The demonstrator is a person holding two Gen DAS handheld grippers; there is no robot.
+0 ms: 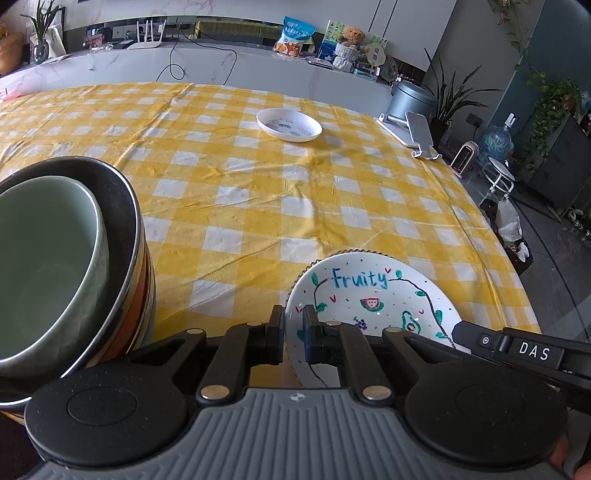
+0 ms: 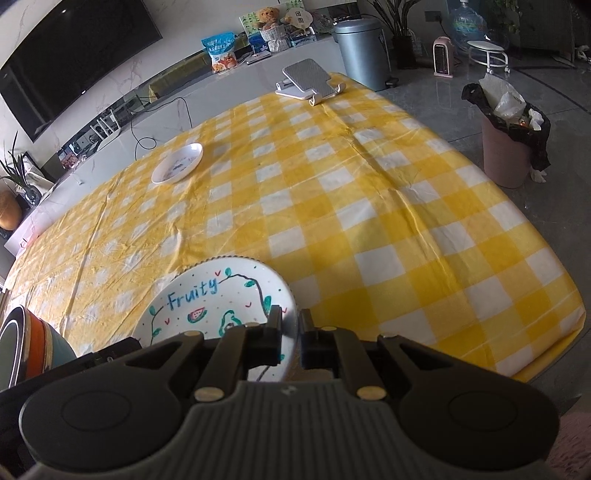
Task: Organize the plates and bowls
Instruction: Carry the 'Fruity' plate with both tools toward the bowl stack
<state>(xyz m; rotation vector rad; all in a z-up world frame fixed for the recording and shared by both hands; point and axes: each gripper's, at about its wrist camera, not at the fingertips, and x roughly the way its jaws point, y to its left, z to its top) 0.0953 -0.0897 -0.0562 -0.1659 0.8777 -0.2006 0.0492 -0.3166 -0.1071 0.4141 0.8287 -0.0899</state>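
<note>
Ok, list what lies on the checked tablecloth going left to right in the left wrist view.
Stacked bowls with the green bowl on top → small white dish farther back → Fruity plate, gripped at its rim by the left gripper → white phone stand.

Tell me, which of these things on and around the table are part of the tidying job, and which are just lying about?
Part of the job:
Fruity plate, gripped at opposite rims by left gripper and right gripper
small white dish
stacked bowls

Just lying about:
phone stand
snack bag
teddy bear
pink bin
</note>
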